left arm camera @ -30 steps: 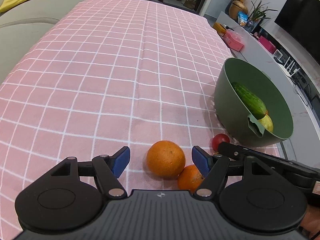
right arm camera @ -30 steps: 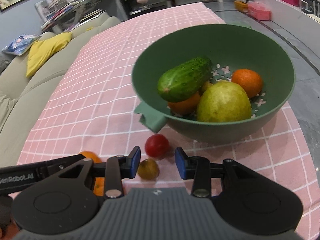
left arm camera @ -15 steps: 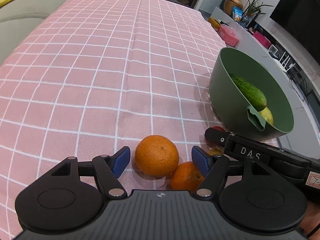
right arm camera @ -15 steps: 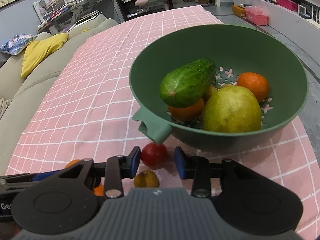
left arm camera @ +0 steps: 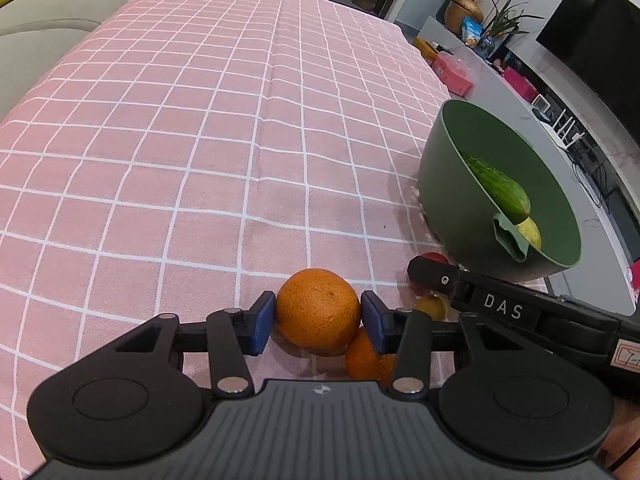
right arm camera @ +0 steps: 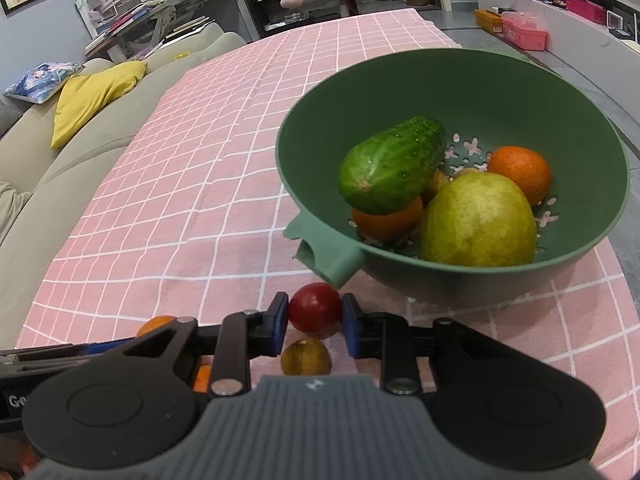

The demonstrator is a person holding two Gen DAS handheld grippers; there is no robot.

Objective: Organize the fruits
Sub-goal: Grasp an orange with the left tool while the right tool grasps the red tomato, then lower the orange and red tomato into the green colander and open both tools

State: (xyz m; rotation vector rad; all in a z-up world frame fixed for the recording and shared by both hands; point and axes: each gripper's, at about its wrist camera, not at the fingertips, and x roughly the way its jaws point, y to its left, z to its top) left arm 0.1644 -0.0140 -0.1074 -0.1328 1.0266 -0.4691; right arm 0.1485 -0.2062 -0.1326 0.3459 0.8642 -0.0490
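- The pink checked tablecloth (left arm camera: 200, 160) covers the whole table; its soft folds could let a round fruit roll if one is dropped.
- The green colander bowl (right arm camera: 580, 128) stands near the table's right edge, already holding a cucumber (right arm camera: 390, 166), a pear (right arm camera: 478, 220) and two oranges. Its contents are heaped toward the near side, so a fruit dropped on top could bounce out or tip the cucumber over the rim.
- The left gripper (left arm camera: 318, 318) is clamped on the large orange (left arm camera: 318, 310), both blue pads touching its sides. The grip sits about at the fruit's widest part, so it looks fair, but smooth peel could slide if lifted fast.
- A smaller orange (left arm camera: 366, 358) lies touching the held one, partly under the left gripper's right finger; lifting may nudge it and set it rolling.
- The right gripper (right arm camera: 315, 320) is closed on the red tomato (right arm camera: 315, 312), just before the bowl's handle (right arm camera: 328, 256). Too hard a squeeze could bruise or split it, and a straight lift risks knocking the handle.
- A small brownish-yellow fruit (right arm camera: 306, 357) rests on the cloth just behind the tomato, between the right gripper's fingers; it could be bumped away.
- The two tools work close together, so their bodies might collide on the way to the bowl.
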